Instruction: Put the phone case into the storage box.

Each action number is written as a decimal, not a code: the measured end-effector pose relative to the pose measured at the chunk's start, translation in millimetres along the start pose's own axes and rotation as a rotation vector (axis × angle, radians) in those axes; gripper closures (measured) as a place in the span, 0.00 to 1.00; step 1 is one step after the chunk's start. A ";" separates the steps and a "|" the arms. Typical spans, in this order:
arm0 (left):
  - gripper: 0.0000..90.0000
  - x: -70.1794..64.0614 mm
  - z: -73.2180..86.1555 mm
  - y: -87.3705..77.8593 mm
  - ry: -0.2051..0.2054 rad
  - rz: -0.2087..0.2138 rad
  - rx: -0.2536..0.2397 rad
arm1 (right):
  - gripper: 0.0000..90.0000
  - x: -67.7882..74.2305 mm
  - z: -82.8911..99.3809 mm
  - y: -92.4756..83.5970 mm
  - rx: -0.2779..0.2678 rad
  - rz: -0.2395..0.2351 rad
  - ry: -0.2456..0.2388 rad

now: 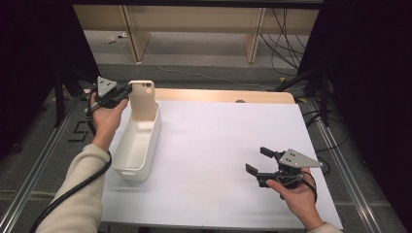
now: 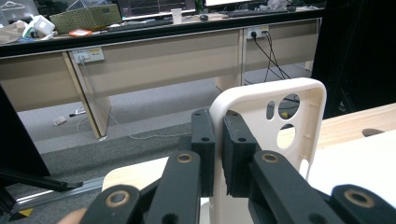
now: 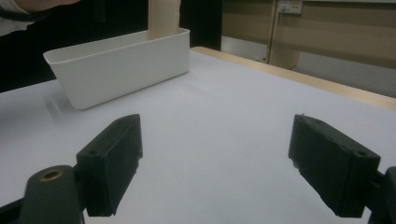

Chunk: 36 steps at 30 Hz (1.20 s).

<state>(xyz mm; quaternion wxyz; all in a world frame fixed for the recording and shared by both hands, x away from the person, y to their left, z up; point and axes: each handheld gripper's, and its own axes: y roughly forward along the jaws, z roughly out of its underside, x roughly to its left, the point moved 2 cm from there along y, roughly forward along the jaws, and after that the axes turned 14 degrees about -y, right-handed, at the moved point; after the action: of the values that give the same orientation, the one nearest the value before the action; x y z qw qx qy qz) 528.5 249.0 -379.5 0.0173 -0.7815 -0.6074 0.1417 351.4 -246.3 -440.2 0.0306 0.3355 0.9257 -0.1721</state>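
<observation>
A cream phone case [image 1: 142, 99] stands upright at the far end of a white oblong bin [image 1: 137, 145] on the table's left side. My left gripper [image 1: 127, 90] is shut on the case's left edge, holding it upright. In the left gripper view the two black pads [image 2: 203, 149] pinch the case's [image 2: 275, 140] rim, with the camera cut-outs at the upper right. My right gripper [image 1: 258, 162] hovers open over the white table surface near the front right, nothing between its jaws. The right gripper view shows the bin [image 3: 121, 65] ahead with the case [image 3: 163, 18] rising from it.
A white sheet [image 1: 218, 155] covers the table, with a wooden strip [image 1: 228, 95] along the far edge. Desks and trailing cables [image 1: 286, 43] stand beyond the table. Dark stands flank both sides.
</observation>
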 end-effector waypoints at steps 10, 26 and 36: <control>0.93 -0.3 1.9 6.6 0.007 0.000 0.014 | 0.21 0.2 0.3 1.9 -0.025 0.000 0.009; 0.93 0.9 5.8 10.6 0.017 -0.006 0.037 | 0.21 0.2 0.2 -0.3 0.003 -0.004 0.008; 0.93 0.0 6.8 13.2 0.027 -0.009 0.047 | 0.21 0.6 -0.3 -3.0 0.033 -0.011 0.016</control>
<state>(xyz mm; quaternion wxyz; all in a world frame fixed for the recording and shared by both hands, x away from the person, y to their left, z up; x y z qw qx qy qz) 539.3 244.6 -388.6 0.0444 -0.7801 -0.6069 0.1452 349.2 -248.0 -439.1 0.0167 0.3324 0.9247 -0.1846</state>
